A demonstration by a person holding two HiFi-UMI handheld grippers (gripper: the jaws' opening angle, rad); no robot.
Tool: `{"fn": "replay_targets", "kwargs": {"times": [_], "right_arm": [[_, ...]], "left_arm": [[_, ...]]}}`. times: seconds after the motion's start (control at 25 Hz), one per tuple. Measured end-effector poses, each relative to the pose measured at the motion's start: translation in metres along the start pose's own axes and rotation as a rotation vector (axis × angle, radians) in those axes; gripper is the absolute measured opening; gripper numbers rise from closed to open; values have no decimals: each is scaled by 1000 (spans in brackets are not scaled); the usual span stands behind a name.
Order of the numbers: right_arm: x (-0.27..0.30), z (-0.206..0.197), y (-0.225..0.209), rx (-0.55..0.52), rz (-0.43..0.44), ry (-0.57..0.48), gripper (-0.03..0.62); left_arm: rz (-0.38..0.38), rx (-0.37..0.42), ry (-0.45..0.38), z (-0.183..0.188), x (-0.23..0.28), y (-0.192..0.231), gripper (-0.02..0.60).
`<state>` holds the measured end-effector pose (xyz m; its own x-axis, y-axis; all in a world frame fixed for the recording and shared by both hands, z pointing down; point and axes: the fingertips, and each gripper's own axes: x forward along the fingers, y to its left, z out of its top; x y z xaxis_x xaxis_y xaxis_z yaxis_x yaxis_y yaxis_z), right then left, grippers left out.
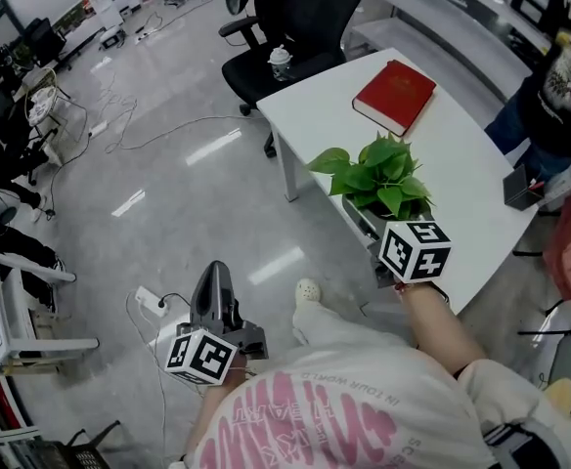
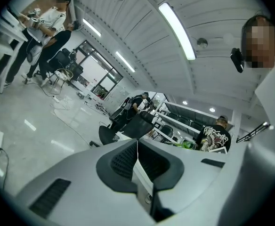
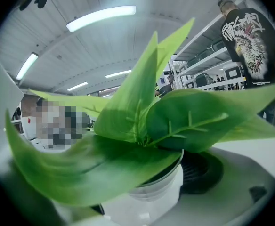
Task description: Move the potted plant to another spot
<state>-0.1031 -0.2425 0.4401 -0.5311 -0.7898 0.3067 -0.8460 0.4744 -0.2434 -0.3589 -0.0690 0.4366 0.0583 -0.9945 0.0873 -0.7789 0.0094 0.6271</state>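
The potted plant [image 1: 378, 179], broad green leaves in a white pot [image 3: 158, 189], is at the near edge of the white table [image 1: 461, 154]. My right gripper [image 1: 395, 225] reaches into it from the near side, its fingers hidden under the leaves and the marker cube. In the right gripper view the pot fills the gap between the jaws and lies against the black ribbed pad [image 3: 201, 173]; the other pad is hidden by leaves. My left gripper [image 1: 214, 277] hangs over the floor to the left, its pads [image 2: 128, 161] pressed together on nothing.
A red book [image 1: 394, 96] lies at the table's far end. A black office chair [image 1: 285, 27] with a small cup [image 1: 280, 62] on its seat stands behind it. A person [image 1: 559, 76] stands at the right. A power strip [image 1: 151, 303] and cables lie on the floor.
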Motion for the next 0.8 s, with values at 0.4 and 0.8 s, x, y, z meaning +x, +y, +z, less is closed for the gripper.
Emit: {"fn": "replay_targets", "kwargs": {"times": [0.4, 0.8], "right_arm": [[48, -9, -24, 54, -21, 36, 535], [95, -18, -42, 70, -38, 93, 535]], "left_arm": [[51, -24, 16, -1, 30, 26, 25], [94, -30, 53, 4, 64, 48, 25]]}}
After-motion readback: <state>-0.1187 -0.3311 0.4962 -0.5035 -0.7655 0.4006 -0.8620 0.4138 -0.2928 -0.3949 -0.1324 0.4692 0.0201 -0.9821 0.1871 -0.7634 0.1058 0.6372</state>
